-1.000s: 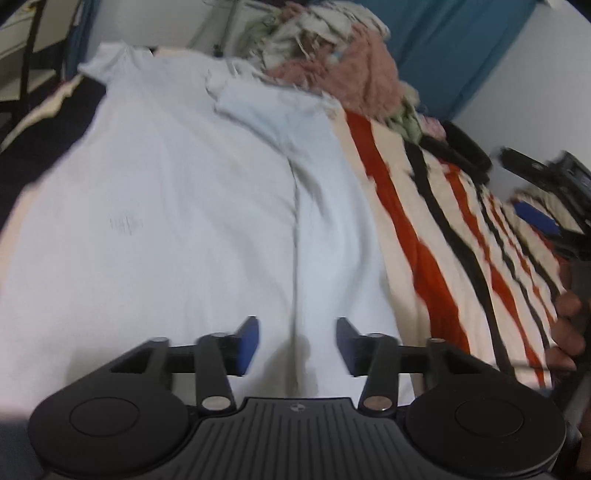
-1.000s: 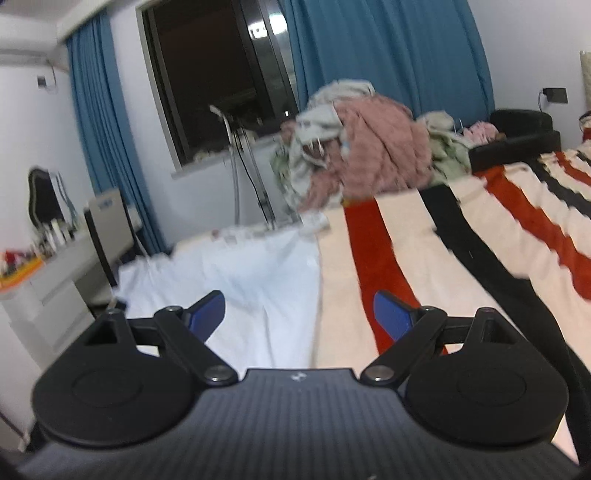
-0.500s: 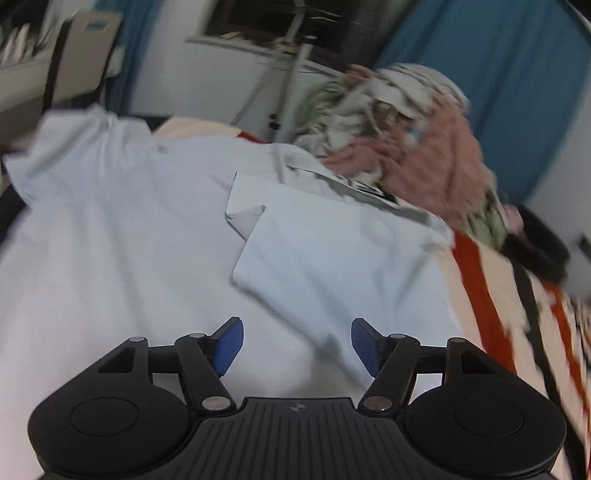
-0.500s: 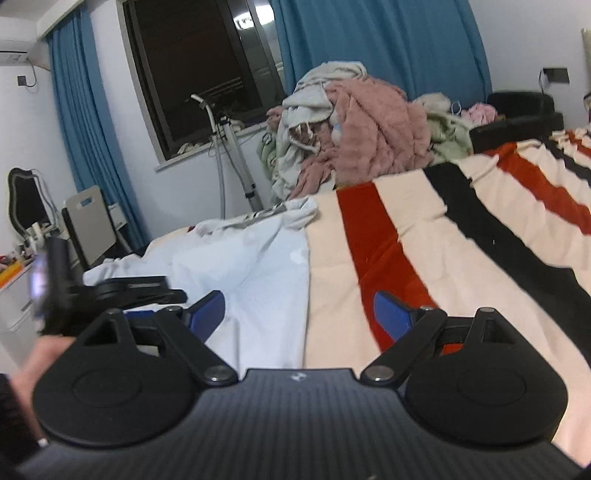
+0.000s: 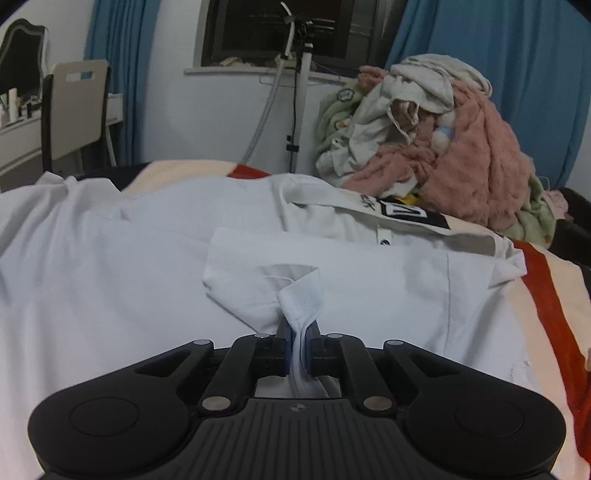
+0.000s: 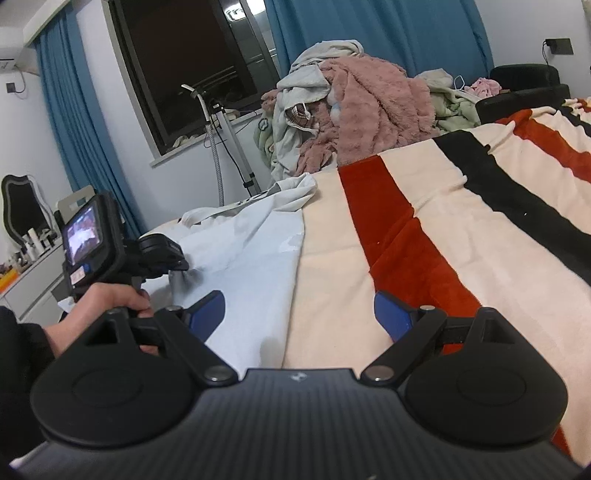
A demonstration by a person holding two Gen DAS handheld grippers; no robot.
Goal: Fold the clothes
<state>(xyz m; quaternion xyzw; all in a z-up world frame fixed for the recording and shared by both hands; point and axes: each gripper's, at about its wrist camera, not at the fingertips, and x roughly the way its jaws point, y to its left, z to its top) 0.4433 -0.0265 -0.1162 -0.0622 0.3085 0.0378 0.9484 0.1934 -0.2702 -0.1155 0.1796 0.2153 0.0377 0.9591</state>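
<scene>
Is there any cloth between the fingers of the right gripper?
No: the right gripper stands open, its blue pads wide apart above the edge of the white shirt and the striped blanket, with nothing between them.

Soft, even indoor light fills both views, with no hard glare. The window (image 5: 288, 33) is black, so no daylight enters there; its pane shows a small bright reflection in the right wrist view. The white shirt (image 5: 110, 280) below the window reads slightly bluish, with faint shadows in its creases. Both views are sharp, without motion blur. Fisheye distortion bends the blue curtains (image 6: 66, 110) beside the window, and the frame corners go dark.
</scene>
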